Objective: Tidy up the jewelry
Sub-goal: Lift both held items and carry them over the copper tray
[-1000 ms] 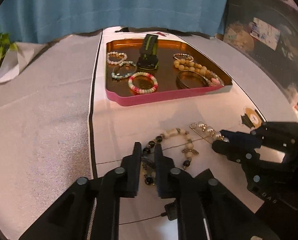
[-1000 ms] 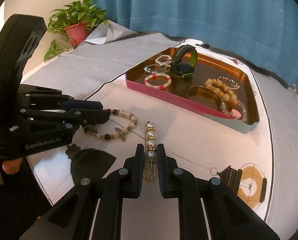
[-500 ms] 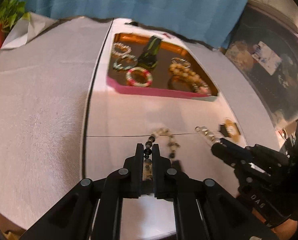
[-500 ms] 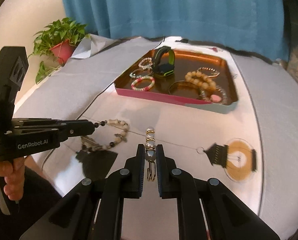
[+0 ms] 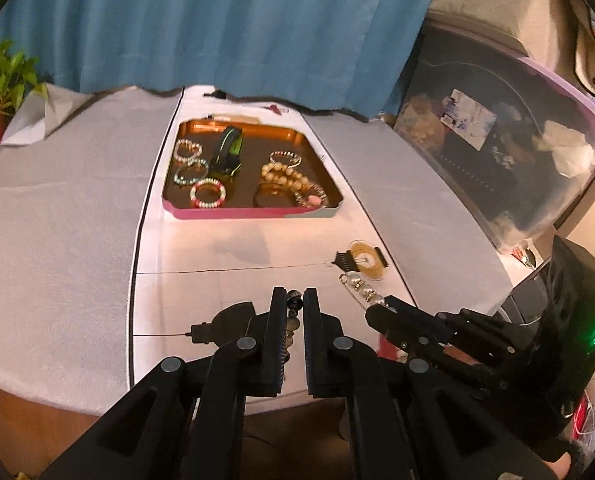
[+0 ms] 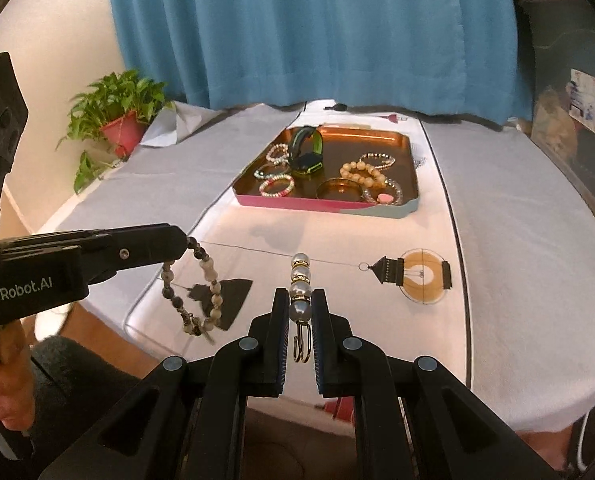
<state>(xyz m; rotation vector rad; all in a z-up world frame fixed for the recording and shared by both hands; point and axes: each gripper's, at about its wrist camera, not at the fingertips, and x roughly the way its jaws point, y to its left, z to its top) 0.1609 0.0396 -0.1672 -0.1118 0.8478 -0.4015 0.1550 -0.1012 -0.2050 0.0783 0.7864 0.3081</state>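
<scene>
Right wrist: pearl pin [image 6: 300, 280] clamped between jaws.

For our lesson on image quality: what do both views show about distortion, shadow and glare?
Left wrist view: fisheye bends the table edge, corners black, tray floor gleams orange. Right wrist view: curtain bows outward, bracelet hangs sharp, a soft shadow lies before the tray.

The only readable text is "GenRobot.AI", printed in white letters on the black plastic side of the left gripper [image 6: 187, 240], at nine o'clock in the right wrist view. The printed card behind the clear plastic lid is too blurred to read.
</scene>
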